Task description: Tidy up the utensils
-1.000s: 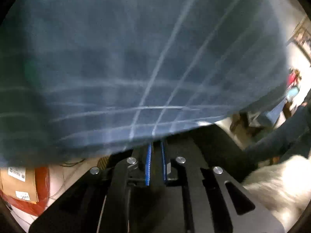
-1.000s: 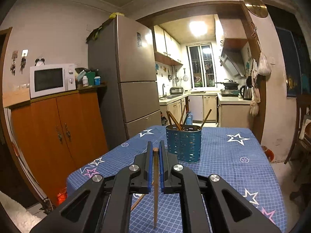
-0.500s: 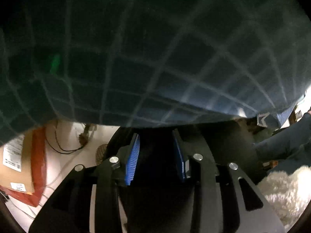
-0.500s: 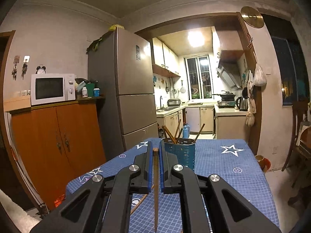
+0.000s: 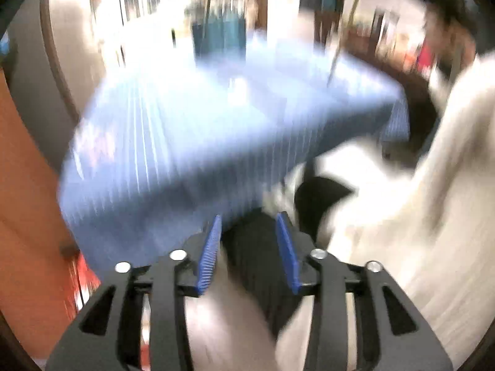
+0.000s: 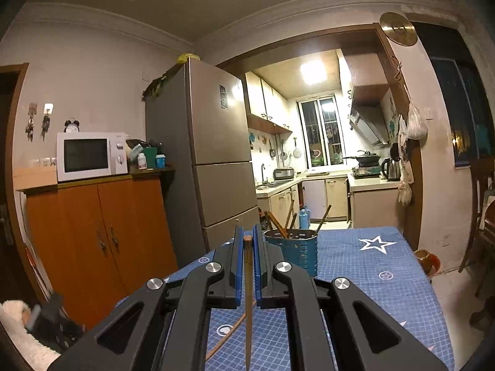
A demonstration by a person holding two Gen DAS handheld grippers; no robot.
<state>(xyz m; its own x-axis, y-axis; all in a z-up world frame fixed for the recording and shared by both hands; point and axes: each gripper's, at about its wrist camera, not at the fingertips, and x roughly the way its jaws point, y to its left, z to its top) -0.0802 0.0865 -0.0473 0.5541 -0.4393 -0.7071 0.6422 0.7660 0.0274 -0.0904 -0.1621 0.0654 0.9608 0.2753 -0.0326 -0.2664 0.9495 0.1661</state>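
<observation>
My right gripper (image 6: 247,241) is shut on a wooden chopstick (image 6: 248,303) that hangs point down above the blue checked tablecloth (image 6: 365,278). Just beyond it stands a teal perforated utensil holder (image 6: 292,252) with several wooden utensils sticking out. Another chopstick (image 6: 227,335) lies on the cloth below the gripper. My left gripper (image 5: 249,241) is open and empty, off the near table edge; its view is heavily blurred, with the blue table (image 5: 191,130) and the holder (image 5: 219,35) far ahead.
An orange cabinet (image 6: 102,241) with a microwave (image 6: 89,156) and a tall fridge (image 6: 213,160) stand left of the table. A chair (image 6: 482,216) is at the right. A white fluffy sleeve (image 5: 433,210) fills the right of the left wrist view.
My left gripper opened and swung up from under the tablecloth to face the table top. My right gripper rose slightly with the chopstick held.
</observation>
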